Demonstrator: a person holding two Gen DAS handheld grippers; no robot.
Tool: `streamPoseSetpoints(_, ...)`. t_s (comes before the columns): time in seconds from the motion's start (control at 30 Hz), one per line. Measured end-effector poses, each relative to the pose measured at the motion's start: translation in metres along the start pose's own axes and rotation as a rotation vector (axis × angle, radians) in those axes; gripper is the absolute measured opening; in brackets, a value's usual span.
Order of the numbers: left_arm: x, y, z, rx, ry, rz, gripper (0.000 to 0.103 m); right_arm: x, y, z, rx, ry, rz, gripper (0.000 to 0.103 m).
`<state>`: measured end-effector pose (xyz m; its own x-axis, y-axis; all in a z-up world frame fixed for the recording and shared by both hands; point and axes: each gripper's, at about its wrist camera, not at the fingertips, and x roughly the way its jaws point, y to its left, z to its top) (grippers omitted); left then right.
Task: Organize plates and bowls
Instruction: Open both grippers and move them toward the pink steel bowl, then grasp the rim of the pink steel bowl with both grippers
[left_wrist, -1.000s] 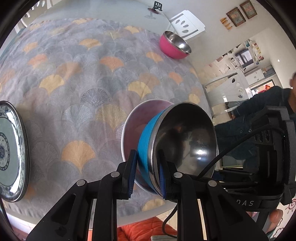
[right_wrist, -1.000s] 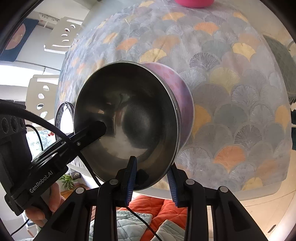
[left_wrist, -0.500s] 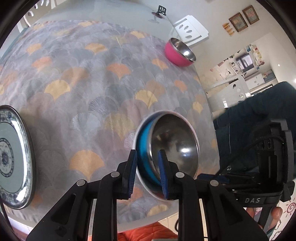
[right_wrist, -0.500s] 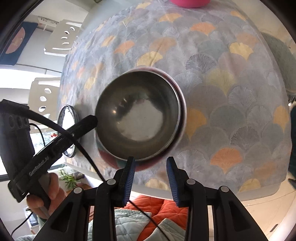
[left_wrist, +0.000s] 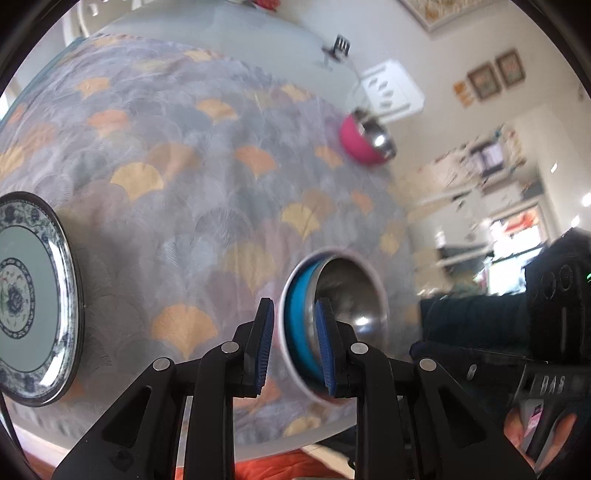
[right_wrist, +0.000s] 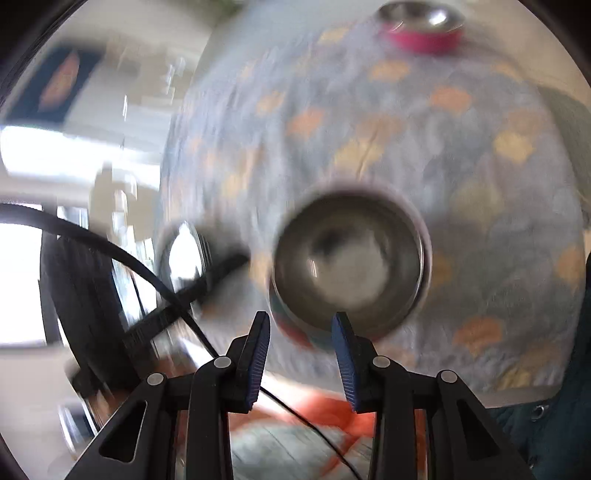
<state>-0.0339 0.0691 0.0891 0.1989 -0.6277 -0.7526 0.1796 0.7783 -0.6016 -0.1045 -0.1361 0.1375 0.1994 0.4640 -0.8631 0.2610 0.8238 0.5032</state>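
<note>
A blue steel bowl sits nested inside a pale purple bowl near the table's front edge. The stack also shows blurred in the right wrist view. My left gripper is open, its fingers astride the stack's near rim without pinching it. My right gripper is open and empty, just in front of the stack. A pink steel bowl stands at the far side, also in the right wrist view. A blue-patterned plate lies at the left.
The table carries a grey cloth with orange and yellow fans. White chairs stand behind the table. The other gripper's black body and cable cross the left of the right wrist view. The right wrist view is motion-blurred.
The blue bowl went down into the purple bowl and the stack came to rest on the table. Both grippers opened and let go, then pulled back.
</note>
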Motion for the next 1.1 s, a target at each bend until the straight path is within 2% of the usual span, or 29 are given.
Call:
streamPoseSetpoints(0.03,-0.001,0.002,0.003,-0.009,0.005,-0.036,0.021,-0.008,0.001,-0.005,0.03,-0.012,0.007,0.037)
streamPoseSetpoints(0.07,0.001,0.004,0.008,-0.002,0.03,-0.075,0.021,-0.012,0.005,-0.007,0.012,0.012,0.027,0.037)
streamPoseSetpoints(0.1,0.003,0.003,0.013,0.017,0.057,-0.084,0.021,-0.022,0.004,-0.01,0.041,-0.02,0.03,0.038)
streamPoseSetpoints(0.13,0.004,0.001,0.02,0.045,0.083,-0.083,0.021,-0.031,0.001,-0.016,0.105,-0.07,0.024,0.045)
streamPoseSetpoints(0.17,0.004,-0.003,0.03,0.085,0.103,-0.08,0.021,-0.033,0.002,-0.017,0.115,-0.07,0.042,0.048)
streamPoseSetpoints(0.23,0.0,-0.014,0.053,0.183,0.108,-0.094,0.021,-0.035,0.005,-0.018,0.136,-0.087,0.099,0.048)
streamPoseSetpoints(0.3,0.0,-0.025,0.075,0.271,0.11,-0.06,0.021,-0.034,0.007,-0.016,0.154,-0.119,0.083,0.053)
streamPoseSetpoints(0.37,-0.004,-0.029,0.085,0.31,0.123,-0.043,0.021,-0.027,0.01,-0.011,0.17,-0.134,0.06,0.056)
streamPoseSetpoints(0.43,-0.019,-0.024,0.076,0.335,0.139,-0.03,0.021,-0.009,0.012,-0.009,0.198,-0.142,0.072,0.056)
streamPoseSetpoints(0.57,-0.067,0.006,0.034,0.359,0.13,-0.026,0.021,0.012,0.027,-0.007,0.288,-0.151,0.116,0.056)
streamPoseSetpoints(0.6,-0.076,0.019,0.026,0.335,0.125,-0.049,0.021,0.016,0.034,-0.007,0.298,-0.159,0.131,0.056)
streamPoseSetpoints(0.63,-0.082,0.03,0.019,0.31,0.123,-0.075,0.028,0.022,0.044,-0.006,0.314,-0.149,0.113,0.056)
streamPoseSetpoints(0.67,-0.086,0.039,0.015,0.3,0.112,-0.106,0.031,0.026,0.05,-0.006,0.318,-0.143,0.104,0.056)
streamPoseSetpoints(0.7,-0.089,0.049,0.011,0.306,0.089,-0.125,0.031,0.028,0.058,-0.007,0.308,-0.158,0.121,0.056)
streamPoseSetpoints(0.77,-0.096,0.062,0.005,0.31,0.049,-0.048,0.031,0.032,0.067,-0.011,0.293,-0.181,0.093,0.056)
streamPoseSetpoints(0.83,-0.107,0.071,0.004,0.26,0.034,-0.051,0.031,0.033,0.077,-0.019,0.286,-0.185,0.038,0.056)
streamPoseSetpoints(0.9,-0.116,0.071,0.01,0.214,0.063,-0.1,0.031,0.029,0.083,-0.026,0.289,-0.183,0.085,0.056)
streamPoseSetpoints(0.93,-0.117,0.065,0.012,0.23,0.065,-0.1,0.031,0.026,0.086,-0.027,0.289,-0.187,0.115,0.056)
streamPoseSetpoints(1.03,-0.116,0.038,0.025,0.323,0.027,-0.017,0.032,0.021,0.087,-0.015,0.266,-0.192,0.099,0.056)
streamPoseSetpoints(1.1,-0.11,0.027,0.035,0.306,0.024,-0.042,0.045,0.013,0.082,-0.006,0.254,-0.21,0.103,0.056)
